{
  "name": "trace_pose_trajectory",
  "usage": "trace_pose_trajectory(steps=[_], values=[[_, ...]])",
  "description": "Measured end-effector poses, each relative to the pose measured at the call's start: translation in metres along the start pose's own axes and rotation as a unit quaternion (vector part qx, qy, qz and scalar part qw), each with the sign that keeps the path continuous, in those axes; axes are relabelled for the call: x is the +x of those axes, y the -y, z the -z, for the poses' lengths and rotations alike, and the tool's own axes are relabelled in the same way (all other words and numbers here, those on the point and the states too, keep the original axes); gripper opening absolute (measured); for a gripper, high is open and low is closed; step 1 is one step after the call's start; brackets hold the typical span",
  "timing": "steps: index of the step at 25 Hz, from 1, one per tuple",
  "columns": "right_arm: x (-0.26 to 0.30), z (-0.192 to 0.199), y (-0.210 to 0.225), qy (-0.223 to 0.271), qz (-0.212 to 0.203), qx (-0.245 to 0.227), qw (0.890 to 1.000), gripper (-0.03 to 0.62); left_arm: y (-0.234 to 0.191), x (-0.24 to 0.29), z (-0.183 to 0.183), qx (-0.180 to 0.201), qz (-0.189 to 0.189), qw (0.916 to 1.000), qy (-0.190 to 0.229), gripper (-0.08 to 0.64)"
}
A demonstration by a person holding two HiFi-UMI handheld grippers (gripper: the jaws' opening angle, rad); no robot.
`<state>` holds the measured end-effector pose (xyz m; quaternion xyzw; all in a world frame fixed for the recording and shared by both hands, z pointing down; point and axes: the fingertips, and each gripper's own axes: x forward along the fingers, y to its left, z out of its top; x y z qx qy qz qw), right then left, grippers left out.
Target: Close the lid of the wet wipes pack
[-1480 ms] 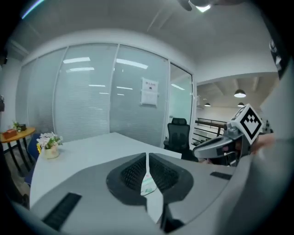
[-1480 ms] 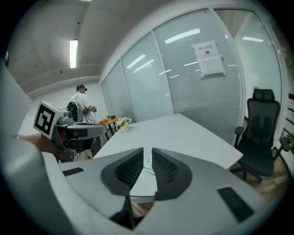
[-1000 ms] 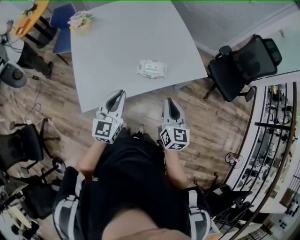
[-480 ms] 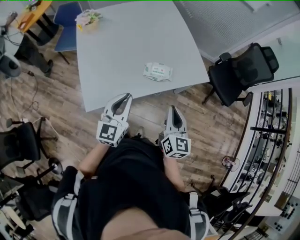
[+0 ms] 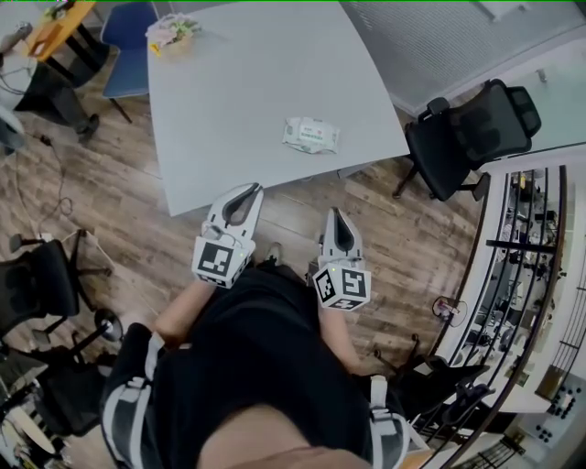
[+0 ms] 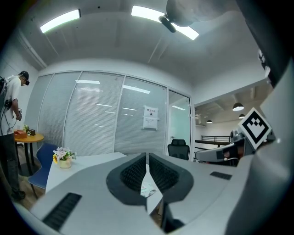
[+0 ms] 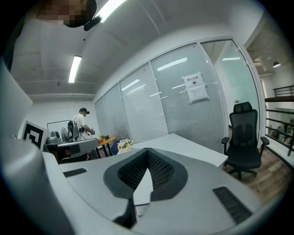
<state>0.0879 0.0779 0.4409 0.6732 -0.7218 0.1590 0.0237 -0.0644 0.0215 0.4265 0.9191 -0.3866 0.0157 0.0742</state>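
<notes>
The wet wipes pack, white with a green label, lies flat near the right front corner of the grey table; whether its lid is up I cannot tell. Both grippers hover over the wooden floor, short of the table's front edge and well apart from the pack. My left gripper is shut and empty, its tip close to the table edge. My right gripper has its jaws closing to a shut tip with nothing between them. In the left gripper view the jaws meet; in the right gripper view the jaws meet too.
A black office chair stands right of the table. A flower pot sits on the table's far left corner, with a blue chair and an orange round table beyond. A person stands by that table. Another chair is at left.
Both grippers have moved forward, closer to the table's front edge. The wipes pack has not moved on the table.
</notes>
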Motion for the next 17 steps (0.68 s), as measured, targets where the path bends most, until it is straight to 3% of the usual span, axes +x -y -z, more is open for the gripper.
trace_pose_trajectory(steps=[17], values=[[-0.005, 0.002, -0.014, 0.005, 0.002, 0.031, 1.0, 0.023, -0.003, -0.013, -0.001, 0.003, 0.018, 0.9998, 0.0, 0.038]])
